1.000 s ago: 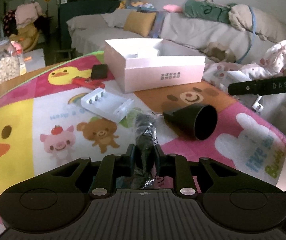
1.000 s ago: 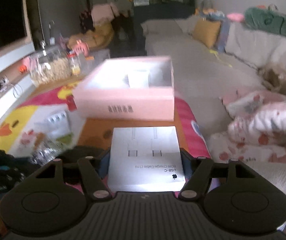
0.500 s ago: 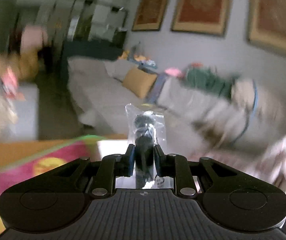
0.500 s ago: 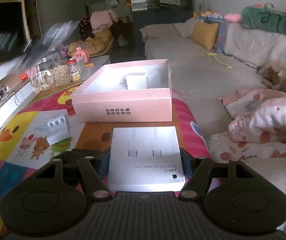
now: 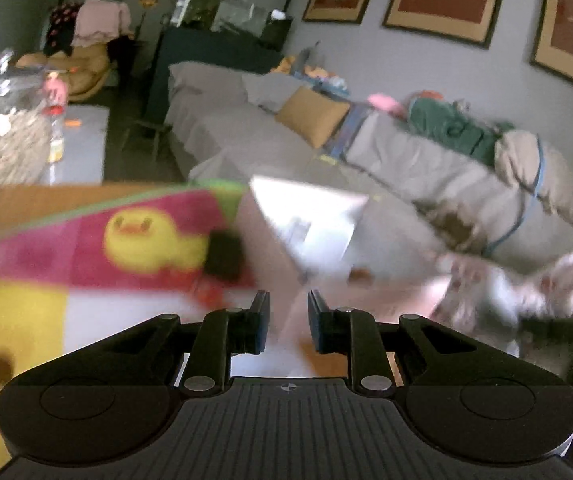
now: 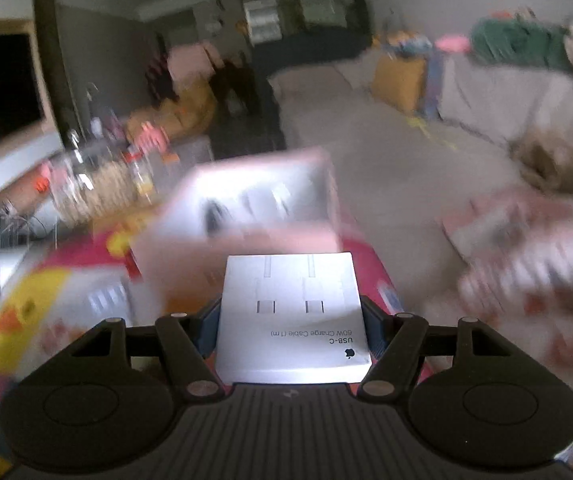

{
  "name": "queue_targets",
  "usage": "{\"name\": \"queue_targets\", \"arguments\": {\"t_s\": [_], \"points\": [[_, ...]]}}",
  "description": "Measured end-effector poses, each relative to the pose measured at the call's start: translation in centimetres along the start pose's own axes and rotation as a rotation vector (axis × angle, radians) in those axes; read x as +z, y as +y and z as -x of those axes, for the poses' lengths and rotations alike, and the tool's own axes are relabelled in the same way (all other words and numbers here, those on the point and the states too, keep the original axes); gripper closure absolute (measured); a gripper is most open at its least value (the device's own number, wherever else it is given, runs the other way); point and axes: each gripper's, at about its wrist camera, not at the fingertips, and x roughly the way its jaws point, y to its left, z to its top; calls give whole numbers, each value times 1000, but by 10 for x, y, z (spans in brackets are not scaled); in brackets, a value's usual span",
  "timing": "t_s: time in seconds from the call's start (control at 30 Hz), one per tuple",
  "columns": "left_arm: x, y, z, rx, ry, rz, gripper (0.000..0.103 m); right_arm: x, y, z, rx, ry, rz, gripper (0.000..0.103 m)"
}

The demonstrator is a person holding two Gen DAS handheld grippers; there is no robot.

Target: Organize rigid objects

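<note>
My left gripper is open and empty, its fingers a small gap apart, just in front of the pink open box, which is blurred. My right gripper is shut on a white USB-C cable box and holds it before the same pink box. A dark bagged item lies inside the pink box, beside a white object. Both views are motion-blurred.
A cartoon mat covers the table. A small black object and a red item lie left of the pink box. A glass jar stands far left. A white tray lies on the mat. A sofa runs behind.
My left gripper let go of the bagged dark item, which now lies in the pink box, and its jaws opened. My right gripper still holds the white box and has moved closer to the pink box.
</note>
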Motion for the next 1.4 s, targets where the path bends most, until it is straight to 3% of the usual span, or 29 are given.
{"name": "queue_targets", "arguments": {"t_s": [0.13, 0.17, 0.27, 0.33, 0.47, 0.6, 0.67, 0.8, 0.9, 1.0, 1.1, 1.13, 1.2, 1.4], "points": [[-25, 20, 7, 64, 46, 22, 80, 60, 23, -24, 30, -109, 6, 33], [-27, 25, 9, 84, 53, 26, 80, 76, 28, -35, 24, -120, 20, 28], [-33, 38, 13, 143, 68, 44, 80, 100, 43, -64, -15, -49, 53, 26], [-38, 47, 18, 162, 66, 66, 80, 93, 50, -67, 24, -10, 68, 26], [-39, 55, 22, 150, 46, 101, 80, 48, 66, -64, 58, 71, 162, 26], [-19, 55, 14, 134, 18, 148, 80, 5, 74, -63, 19, 123, 253, 26], [1, 54, 2, 85, 0, 166, 80, -7, 76, -63, -1, 120, 282, 26], [48, 53, -51, -13, 56, 133, 80, -11, 68, -65, 16, 126, 243, 26], [77, 54, -97, -9, 65, 160, 80, -11, 62, -62, 24, 116, 216, 26], [95, 51, -144, 30, 55, 141, 80, -13, 53, -60, 37, 111, 187, 26], [100, 49, -191, 142, 137, 97, 80, -18, 46, -62, 46, 122, 161, 26], [99, 50, -202, 171, 162, 80, 86, -20, 44, -62, 49, 127, 156, 26], [96, 54, -214, 187, 193, 63, 86, -22, 41, -60, 61, 130, 154, 26], [84, 66, -195, 89, 231, 15, 83, -26, 42, -66, 92, 147, 171, 26]]}}
